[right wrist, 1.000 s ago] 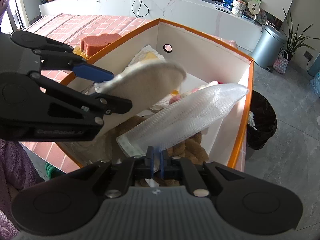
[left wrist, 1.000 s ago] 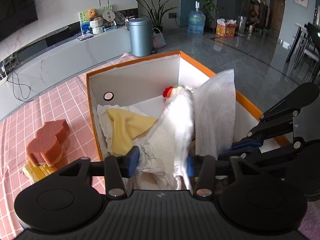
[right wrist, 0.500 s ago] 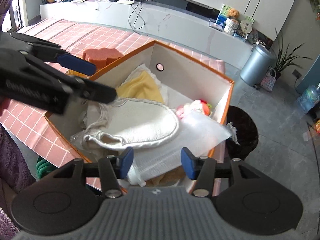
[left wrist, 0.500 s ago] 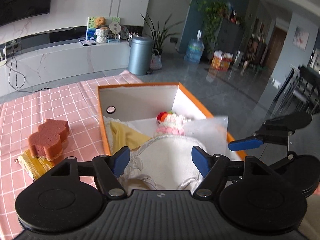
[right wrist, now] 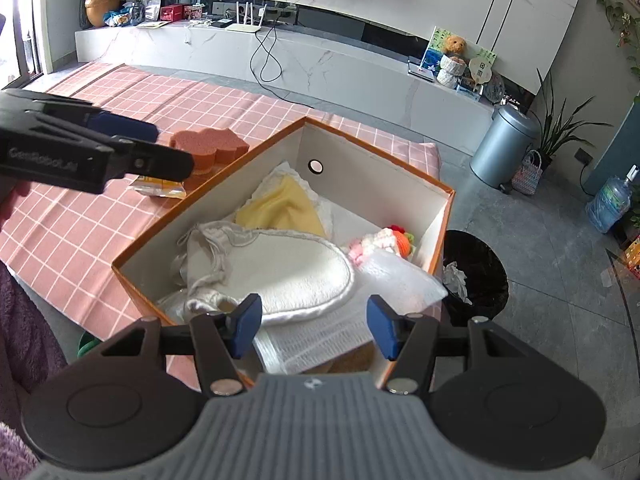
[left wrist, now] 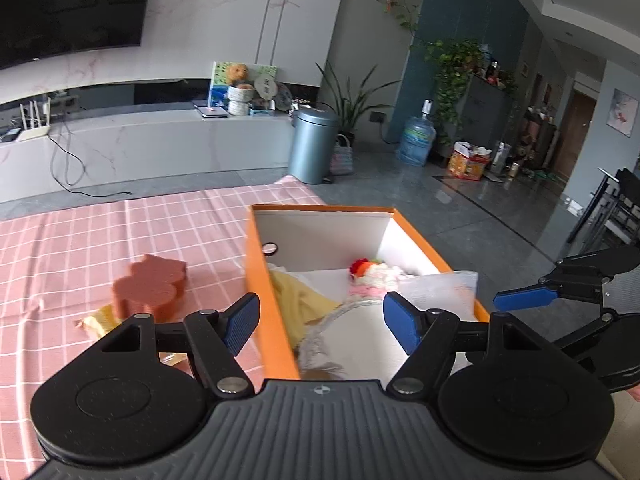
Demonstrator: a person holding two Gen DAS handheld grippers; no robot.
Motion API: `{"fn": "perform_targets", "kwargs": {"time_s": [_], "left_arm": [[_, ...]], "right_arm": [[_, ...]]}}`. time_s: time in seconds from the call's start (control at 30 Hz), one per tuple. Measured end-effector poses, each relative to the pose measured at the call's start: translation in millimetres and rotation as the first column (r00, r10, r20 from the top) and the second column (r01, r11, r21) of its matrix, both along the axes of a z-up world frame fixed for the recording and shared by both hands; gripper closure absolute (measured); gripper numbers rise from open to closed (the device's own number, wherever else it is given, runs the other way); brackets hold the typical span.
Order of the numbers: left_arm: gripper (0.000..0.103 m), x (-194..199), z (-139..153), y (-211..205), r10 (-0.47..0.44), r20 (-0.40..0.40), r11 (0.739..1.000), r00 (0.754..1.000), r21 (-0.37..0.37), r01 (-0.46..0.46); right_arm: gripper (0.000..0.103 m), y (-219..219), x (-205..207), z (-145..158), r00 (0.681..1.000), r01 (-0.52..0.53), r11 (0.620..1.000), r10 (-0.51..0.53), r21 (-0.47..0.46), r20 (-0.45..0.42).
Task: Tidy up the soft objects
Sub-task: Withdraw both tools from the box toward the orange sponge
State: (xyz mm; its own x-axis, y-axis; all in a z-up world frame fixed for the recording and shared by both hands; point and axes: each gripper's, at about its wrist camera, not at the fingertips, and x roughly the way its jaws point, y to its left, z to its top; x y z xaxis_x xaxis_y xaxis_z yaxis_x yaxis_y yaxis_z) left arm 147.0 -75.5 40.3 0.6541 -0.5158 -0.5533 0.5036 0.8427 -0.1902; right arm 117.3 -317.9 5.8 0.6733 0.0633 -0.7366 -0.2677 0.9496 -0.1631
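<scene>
An orange box (right wrist: 380, 155) with white walls holds a yellow cloth (right wrist: 280, 208), a white fleecy pad (right wrist: 296, 268), a bubble-wrap sheet (right wrist: 332, 340) and a knitted doll (right wrist: 384, 240). The pad lies on top of the bubble wrap, which sticks out over the near rim. My right gripper (right wrist: 314, 326) hovers open above that rim with nothing between its fingers. In the left wrist view my left gripper (left wrist: 320, 322) stands open and empty over the box's (left wrist: 260, 280) near left corner. An orange sponge (left wrist: 152, 284) rests on a yellow packet (left wrist: 100, 318) on the table, left of the box.
A pink checked tablecloth (left wrist: 80, 248) covers the table. On the floor beside the box's far end stands a black waste bin (right wrist: 476, 276), and a grey pedal bin (left wrist: 314, 144) stands further back. A purple sleeve (right wrist: 24, 344) is at the lower left.
The left gripper let go of the white pad and the right gripper let go of the bubble wrap. Both pieces now lie in the box. Both grippers opened, rose and drew back.
</scene>
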Motion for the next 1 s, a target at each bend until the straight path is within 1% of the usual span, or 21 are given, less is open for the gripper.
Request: {"fn": "perform_targets", "kwargs": {"time_s": [0.07, 0.17, 0.3, 0.37, 0.47, 0.57, 0.63, 0.7, 0.87, 1.0], "left_arm": [[0.02, -2, -2, 4, 0.008, -0.001, 1.0, 1.0, 0.006, -0.008], [0.02, -2, -5, 13, 0.034, -0.008, 0.999, 0.999, 0.01, -0.034], [0.02, -2, -11, 21, 0.051, -0.024, 0.999, 0.998, 0.004, -0.051], [0.02, -1, -13, 24, 0.058, -0.028, 0.998, 0.998, 0.008, -0.058], [0.02, 1, -16, 28, 0.067, -0.034, 0.998, 0.997, 0.011, -0.067], [0.02, 3, -20, 33, 0.071, -0.044, 0.997, 0.996, 0.005, -0.071], [0.02, 3, -21, 36, 0.072, -0.045, 0.997, 0.996, 0.002, -0.071], [0.02, 3, -22, 40, 0.076, -0.043, 0.997, 0.996, -0.001, -0.077], [0.021, 4, -21, 54, 0.111, -0.034, 0.993, 0.993, -0.037, -0.112], [0.022, 2, -16, 66, 0.142, 0.0, 0.988, 0.99, -0.061, -0.142]], "right_arm": [[0.045, 2, 9, -6, 0.999, 0.018, 1.0, -0.018, 0.022, -0.026], [0.045, -3, 31, -20, 0.993, 0.075, 0.994, -0.068, 0.078, -0.097], [0.045, -9, 58, -47, 0.969, 0.158, 0.979, -0.129, 0.128, -0.211], [0.045, -9, 68, -60, 0.955, 0.184, 0.974, -0.145, 0.132, -0.259], [0.045, -4, 74, -70, 0.949, 0.18, 0.976, -0.141, 0.119, -0.283], [0.045, -2, 76, -73, 0.945, 0.183, 0.977, -0.144, 0.11, -0.293], [0.046, -2, 74, -68, 0.949, 0.18, 0.979, -0.147, 0.099, -0.278], [0.045, -1, 68, -56, 0.961, 0.169, 0.981, -0.143, 0.092, -0.237], [0.045, 9, 50, -17, 0.989, 0.122, 0.986, -0.112, 0.11, -0.095], [0.045, 30, 42, 7, 0.997, 0.065, 0.988, -0.069, 0.141, 0.027]]}}
